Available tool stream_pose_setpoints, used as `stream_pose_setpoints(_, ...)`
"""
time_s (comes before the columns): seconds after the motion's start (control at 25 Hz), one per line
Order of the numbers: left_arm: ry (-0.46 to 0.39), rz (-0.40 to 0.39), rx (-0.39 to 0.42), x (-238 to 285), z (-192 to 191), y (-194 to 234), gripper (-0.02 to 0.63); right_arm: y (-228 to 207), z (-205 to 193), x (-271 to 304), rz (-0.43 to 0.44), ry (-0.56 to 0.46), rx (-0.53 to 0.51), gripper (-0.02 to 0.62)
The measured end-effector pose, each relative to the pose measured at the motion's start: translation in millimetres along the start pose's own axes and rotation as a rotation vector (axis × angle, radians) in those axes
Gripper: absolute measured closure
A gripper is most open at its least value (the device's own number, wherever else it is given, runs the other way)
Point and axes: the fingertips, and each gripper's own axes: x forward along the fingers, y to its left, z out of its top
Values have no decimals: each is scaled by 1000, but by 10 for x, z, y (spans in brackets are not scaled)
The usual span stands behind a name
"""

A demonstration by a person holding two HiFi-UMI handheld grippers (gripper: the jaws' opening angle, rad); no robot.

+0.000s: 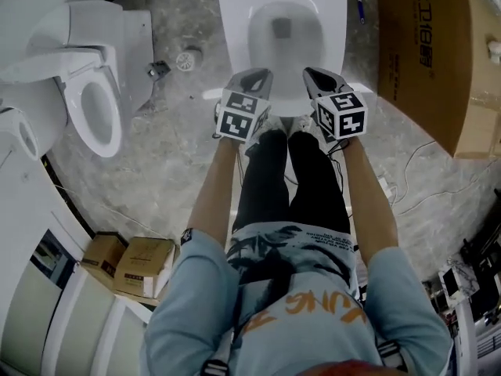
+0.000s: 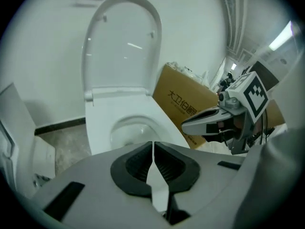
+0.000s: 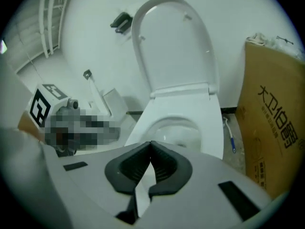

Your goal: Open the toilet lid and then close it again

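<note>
**Gripper state.** The left gripper (image 2: 152, 145) has its jaws pressed together. The pads meet along a thin seam with nothing between them. The right gripper (image 3: 151, 144) is also pressed together at the tips and pinches nothing. A narrow slot shows only behind the tips, where the pads curve apart.

**Task object.** The toilet lid (image 2: 122, 42) stands raised and upright against the wall (image 2: 43, 46). It is ahead of and above both grippers, and neither gripper touches it. The toilet bowl (image 3: 175, 133) lies open ahead of and below the jaw tips. In both gripper views the near rim of the bowl is hidden behind the gripper's own body.

**Limits of view.**
- In the head view the lid is almost edge-on and cut off by the top of the frame, so only a thin strip shows.
- In the left gripper view the right gripper appears to the right, with its rear cut off by the dark border.
- In the right gripper view the left gripper lies to the left. Only its marker cube (image 3: 43, 106) can be made out clearly.

**Surroundings.**
- A cardboard box (image 3: 274, 123) stands to the right of the right gripper, beside the toilet. Its far side is cut off.
- A thin blue-handled item (image 3: 231, 138) lies between the box and the toilet. What it is cannot be told.
- A second toilet (image 1: 94, 108) stands to the left of the left gripper, well apart from it. It is partly cut off at the frame edge.
</note>
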Motion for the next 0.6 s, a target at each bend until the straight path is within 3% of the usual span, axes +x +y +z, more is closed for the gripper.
stream_pose_setpoints(0.24, -217, 104, 45, -510, 1396, 243, 575, -3, 1324, -313, -40, -216, -19, 581)
stream_pose_setpoints(0.6, -408, 206, 262, -1255, 3154, 483, 574, 1, 3160, -879, -93, -419, -204, 581)
